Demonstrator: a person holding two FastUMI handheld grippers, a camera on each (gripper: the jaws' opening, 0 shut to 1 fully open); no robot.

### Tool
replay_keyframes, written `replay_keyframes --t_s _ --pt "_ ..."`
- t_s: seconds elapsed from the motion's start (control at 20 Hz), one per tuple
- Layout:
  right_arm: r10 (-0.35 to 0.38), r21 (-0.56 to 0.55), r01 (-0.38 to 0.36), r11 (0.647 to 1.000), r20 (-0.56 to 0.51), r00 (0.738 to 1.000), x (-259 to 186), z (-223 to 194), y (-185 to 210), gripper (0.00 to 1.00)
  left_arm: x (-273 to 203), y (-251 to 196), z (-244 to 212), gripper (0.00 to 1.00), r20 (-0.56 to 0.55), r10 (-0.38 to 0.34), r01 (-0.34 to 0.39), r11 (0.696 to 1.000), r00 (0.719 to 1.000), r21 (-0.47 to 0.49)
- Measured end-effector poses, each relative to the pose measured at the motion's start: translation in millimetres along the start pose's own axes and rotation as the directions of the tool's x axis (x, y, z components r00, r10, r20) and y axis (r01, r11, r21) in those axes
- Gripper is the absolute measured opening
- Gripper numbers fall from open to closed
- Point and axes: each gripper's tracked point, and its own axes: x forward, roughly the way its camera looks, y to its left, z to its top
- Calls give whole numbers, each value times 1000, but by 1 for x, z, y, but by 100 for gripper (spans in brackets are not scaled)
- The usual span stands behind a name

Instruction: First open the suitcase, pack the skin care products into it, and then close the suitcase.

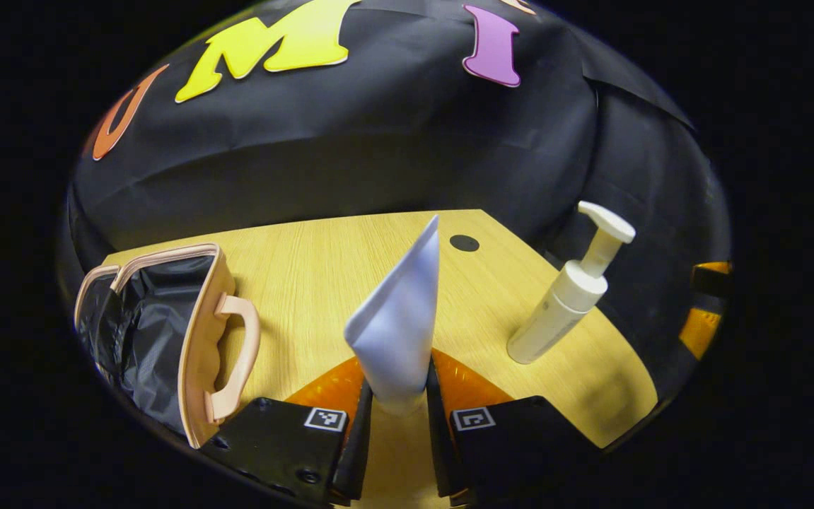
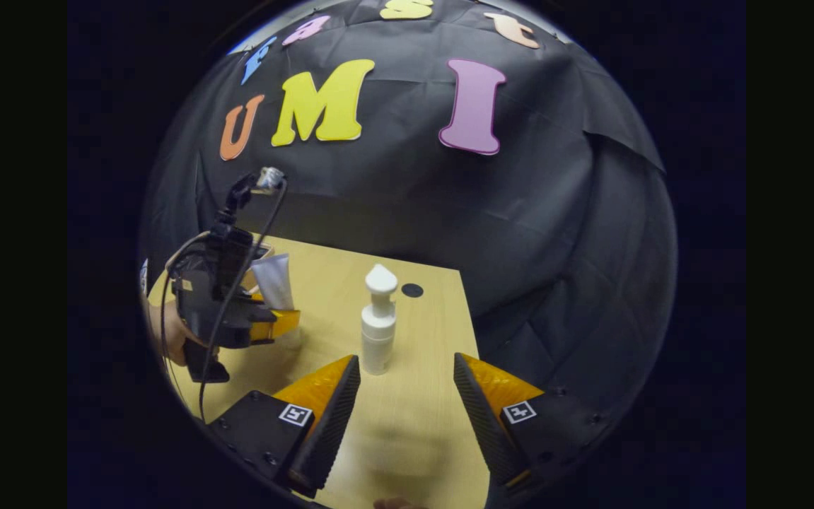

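Your left gripper [image 1: 398, 396] is clamped on one tube [image 1: 401, 318], upright between its jaws; your right gripper [image 2: 407, 396] stands apart, one pump bottle [image 2: 379, 322] ahead; one open suitcase [image 1: 166, 332] lies left.

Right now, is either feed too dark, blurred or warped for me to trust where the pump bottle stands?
Left gripper view: sharp and evenly lit, but fisheye tilts the pump bottle and bows the table edge. Right gripper view: dimmer and slightly soft, yet the bottle reads upright near centre, with a faint shadow on the wood in front of the right gripper.
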Motion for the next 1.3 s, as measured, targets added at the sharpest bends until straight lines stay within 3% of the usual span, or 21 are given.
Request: replay_keyframes --t_s 0.25,0.5,0.85,1.0,1.05,1.1,1.15,1.3 --pt "17 8 -17 1000 -3 1000 36 7 12 79 -65 5 18 40 59 32 -32 999 998 -1" --pt "28 21 -27 999 -40 999 82 -3 26 78 -145 38 4 38 50 164 -160 984 985 -78" --pt "13 28 -10 1000 -103 995 141 -26 40 80 -249 85 -18 37 20 328 -323 937 944 -132" --pt "-16 38 20 999 -109 994 148 -29 40 74 -286 96 -14 37 46 367 -354 919 929 -173" --pt "-33 37 37 999 -113 993 149 -29 38 65 -297 99 -11 37 60 372 -355 915 926 -193" --pt "-43 47 48 998 -112 993 143 -25 39 63 -303 101 -11 37 72 377 -357 913 923 -199" --pt "-47 48 53 997 -114 992 148 -29 38 53 -311 107 -11 37 75 390 -371 909 918 -190" --pt "-81 46 87 995 -132 988 137 -28 38 52 -329 130 -11 37 76 404 -387 906 912 -173"
